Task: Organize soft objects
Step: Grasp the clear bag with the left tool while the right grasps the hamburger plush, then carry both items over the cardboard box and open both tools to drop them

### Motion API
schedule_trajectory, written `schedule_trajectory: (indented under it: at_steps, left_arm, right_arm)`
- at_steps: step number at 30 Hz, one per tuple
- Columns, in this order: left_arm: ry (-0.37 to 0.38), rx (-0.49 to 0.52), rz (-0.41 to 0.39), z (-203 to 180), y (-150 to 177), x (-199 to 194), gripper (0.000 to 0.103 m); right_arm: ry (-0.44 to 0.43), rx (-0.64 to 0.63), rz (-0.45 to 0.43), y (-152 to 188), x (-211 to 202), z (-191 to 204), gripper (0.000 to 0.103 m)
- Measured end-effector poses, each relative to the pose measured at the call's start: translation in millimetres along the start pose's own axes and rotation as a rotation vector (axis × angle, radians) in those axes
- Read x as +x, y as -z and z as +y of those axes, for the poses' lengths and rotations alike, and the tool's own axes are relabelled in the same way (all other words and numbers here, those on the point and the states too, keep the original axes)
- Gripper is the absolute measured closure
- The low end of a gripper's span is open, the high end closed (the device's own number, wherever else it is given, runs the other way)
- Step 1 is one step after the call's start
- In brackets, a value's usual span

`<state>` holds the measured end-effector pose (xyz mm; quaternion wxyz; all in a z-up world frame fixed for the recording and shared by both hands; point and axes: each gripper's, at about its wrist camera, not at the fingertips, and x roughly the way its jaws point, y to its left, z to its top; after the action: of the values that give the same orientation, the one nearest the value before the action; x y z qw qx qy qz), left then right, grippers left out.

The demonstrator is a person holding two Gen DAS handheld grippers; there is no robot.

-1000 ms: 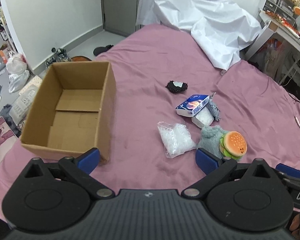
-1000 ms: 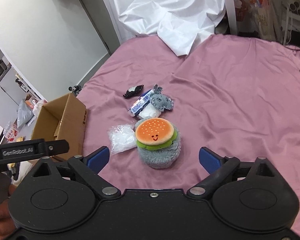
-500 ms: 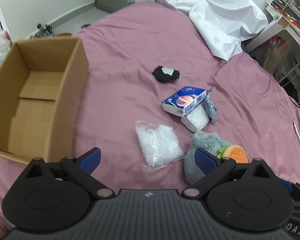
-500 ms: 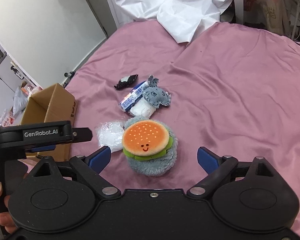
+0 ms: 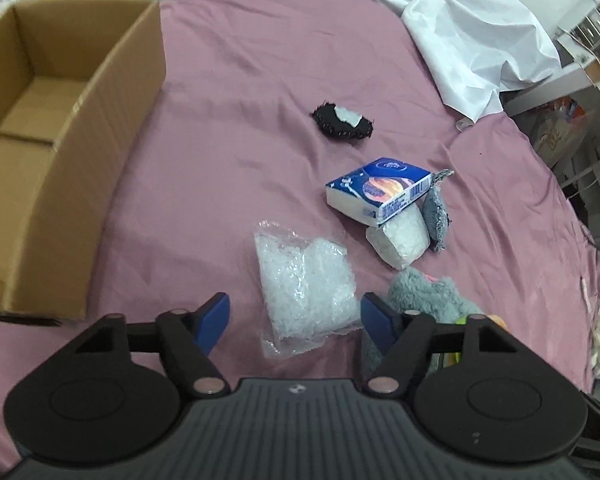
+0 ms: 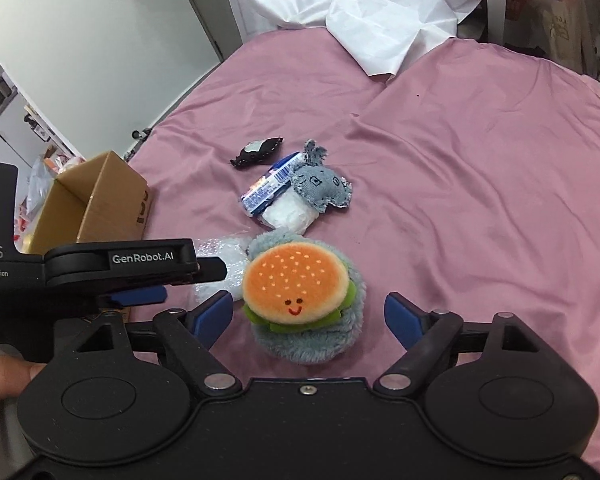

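A clear bag of white filling [image 5: 306, 280] lies on the pink bed between the open jaws of my left gripper [image 5: 296, 316]. A grey plush with a burger face [image 6: 300, 292] lies between the open jaws of my right gripper [image 6: 308, 316]; its grey fur shows in the left wrist view [image 5: 420, 296]. Behind lie a blue tissue pack [image 5: 380, 192], a white wad [image 5: 404, 236], a grey denim toy [image 6: 320, 188] and a black pouch [image 5: 342, 122]. The open cardboard box [image 5: 80, 152] stands at the left, empty. The left gripper [image 6: 140, 268] shows in the right wrist view.
A white sheet [image 5: 460, 32] is heaped at the far end of the bed [image 5: 228, 80]. Shelves and clutter [image 5: 580, 80] stand beyond the right edge. Floor clutter [image 6: 40, 168] lies past the box on the left.
Both grippers have moved forward and down. The clear bag now sits between the left jaws and the burger plush between the right jaws. Nothing on the bed has shifted.
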<state>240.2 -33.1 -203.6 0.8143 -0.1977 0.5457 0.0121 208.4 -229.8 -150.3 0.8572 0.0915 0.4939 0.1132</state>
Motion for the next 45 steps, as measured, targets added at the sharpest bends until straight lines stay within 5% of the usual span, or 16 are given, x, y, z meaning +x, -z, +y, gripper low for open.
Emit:
schedule_trajectory:
  at_steps: [6, 13, 16, 45]
  left_arm:
    - [0.027, -0.031, 0.030, 1.2, 5.4, 13.8, 0.035]
    - [0.087, -0.096, 0.045, 10.1, 7.5, 16.0, 0.071]
    - [0.080, -0.092, 0.025, 9.5, 6.7, 8.1, 0.076]
    - [0.071, 0.068, -0.212, 15.3, 9.0, -90.9, 0.085]
  right_arm:
    - [0.022, -0.013, -0.024, -4.4, 2.2, 4.6, 0.021]
    - [-0.001, -0.003, -0.014, -4.2, 12.4, 9.0, 0.045]
    - [0.012, -0.006, -0.021, -3.8, 12.4, 12.1, 0.048]
    - [0.105, 0.024, -0.147, -3.1, -46.8, 48.0, 0.048]
